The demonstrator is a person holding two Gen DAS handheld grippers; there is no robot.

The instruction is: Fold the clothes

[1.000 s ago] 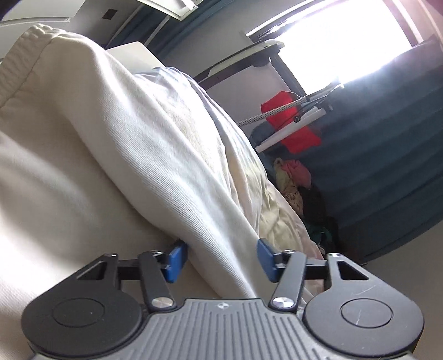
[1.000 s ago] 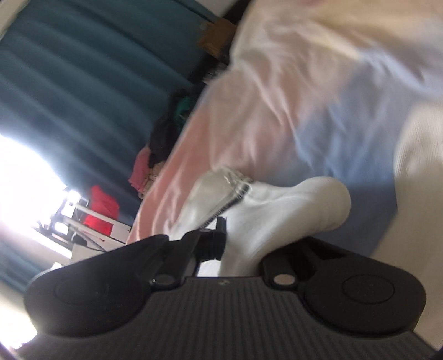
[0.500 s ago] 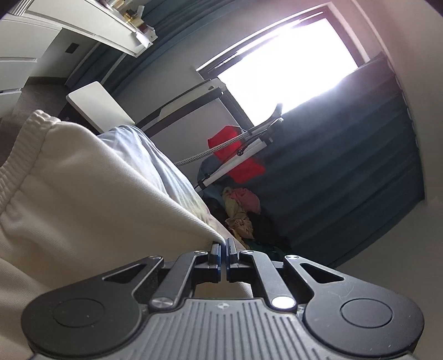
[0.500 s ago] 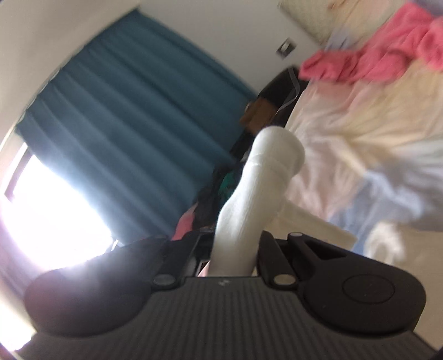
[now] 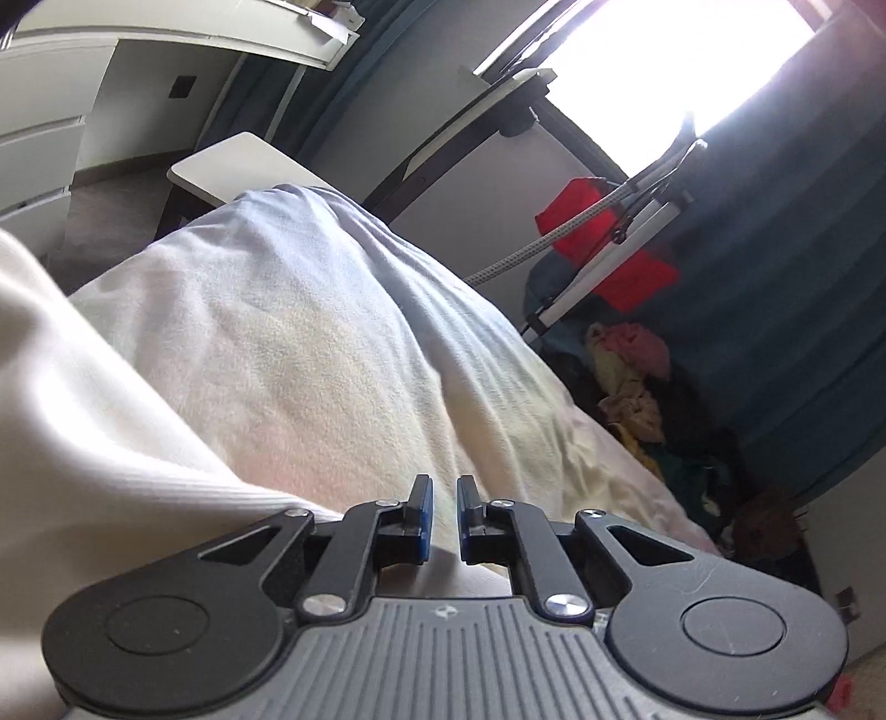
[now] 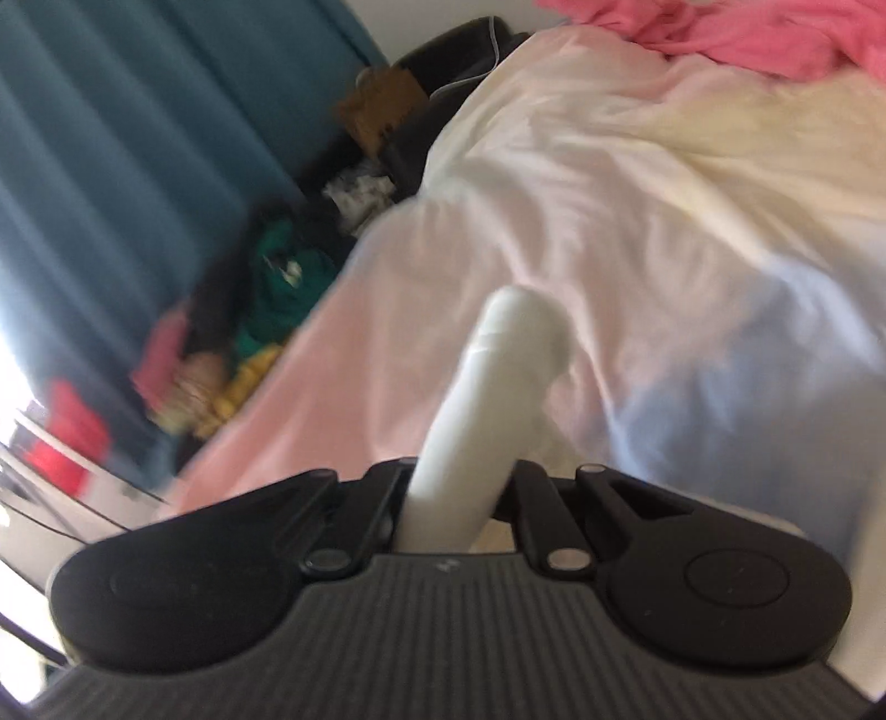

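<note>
**Left wrist view: your claw sits nearly closed over the bedding while your right claw grips a white garment**

Left wrist view shows your left gripper (image 5: 441,518) low over the bed cover (image 5: 310,343), a pale cream and light blue spread that fills the middle of the frame. Its blue-padded fingers (image 5: 423,518) stand close together with a narrow gap between them. Whether any cloth is pinched in that gap you cannot tell from this angle. A cream ribbed garment (image 5: 83,432) lies on the bed cover, to the left of the gripper and touching its left side.

Beyond the bed cover's far edge stands a dark teal curtain (image 5: 792,266), with a bright window (image 5: 664,66) above it. A red cloth (image 5: 603,243) hangs near the curtain, and a heap of mixed clothes (image 5: 637,382) lies between the bed cover and the curtain.

Right wrist view, blurred, shows your right gripper (image 6: 454,498) clenched on a white garment roll (image 6: 493,399), which rises from between the jaws above the bed cover. A pink garment (image 6: 747,33) lies on the bed cover's far side.
</note>
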